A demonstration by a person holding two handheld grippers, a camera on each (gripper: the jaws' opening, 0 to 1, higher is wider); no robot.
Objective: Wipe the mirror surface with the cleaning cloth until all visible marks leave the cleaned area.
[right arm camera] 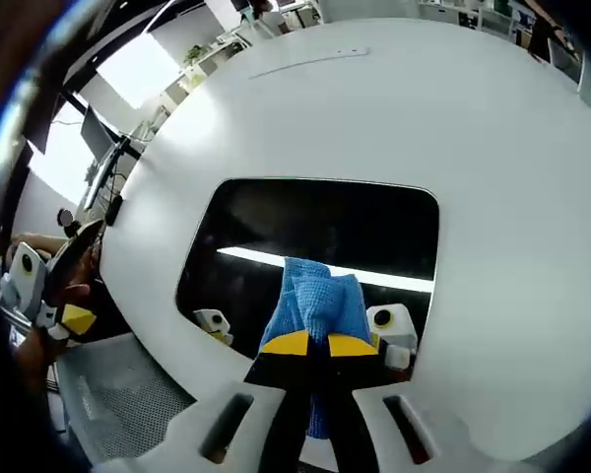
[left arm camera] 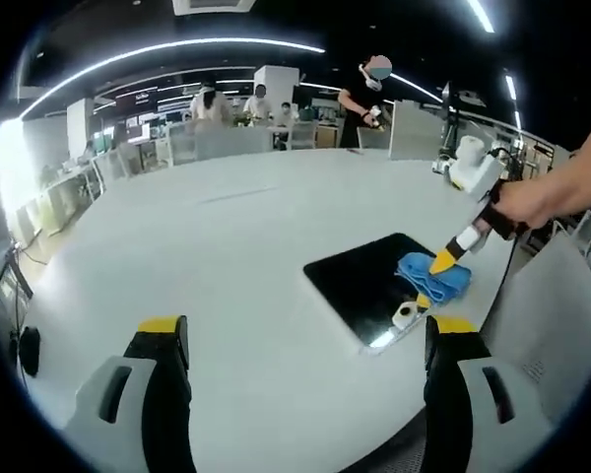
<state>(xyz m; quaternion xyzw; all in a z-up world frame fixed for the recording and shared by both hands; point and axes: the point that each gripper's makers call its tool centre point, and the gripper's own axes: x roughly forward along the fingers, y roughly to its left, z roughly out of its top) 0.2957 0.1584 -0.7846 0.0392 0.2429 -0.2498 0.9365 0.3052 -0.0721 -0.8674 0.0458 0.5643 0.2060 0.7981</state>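
Left gripper view, left to right: your left gripper (left arm camera: 300,340) hangs over bare white table (left arm camera: 227,246), jaws spread wide, holding nothing, with open tabletop all around it. Chairs (left arm camera: 187,143) and people (left arm camera: 261,103) sit well back past the far edge. The mirror (left arm camera: 379,286) lies flat close to the near table edge on the right, little margin on that side. Your right gripper (left arm camera: 435,281) comes in from the right, held by your hand (left arm camera: 537,197), tips down on the blue cleaning cloth (left arm camera: 435,279), which sits on the mirror's right part.

Right gripper view: your left gripper (right arm camera: 64,315) shows at the far left, off past the table rim. A grey chair seat (right arm camera: 118,384) sits just below that edge. The mirror (right arm camera: 276,227) is a dark rounded rectangle, reflecting a bright ceiling strip; no marks readable on it at this size. Your right gripper (right arm camera: 313,343) is closed tight on the cleaning cloth (right arm camera: 315,301), bunched against the glass near the mirror's near edge. Two small white-and-yellow clips (right arm camera: 389,325) sit on that edge, either side of the cloth. Wide bare table (right arm camera: 512,148) beyond and to the right.
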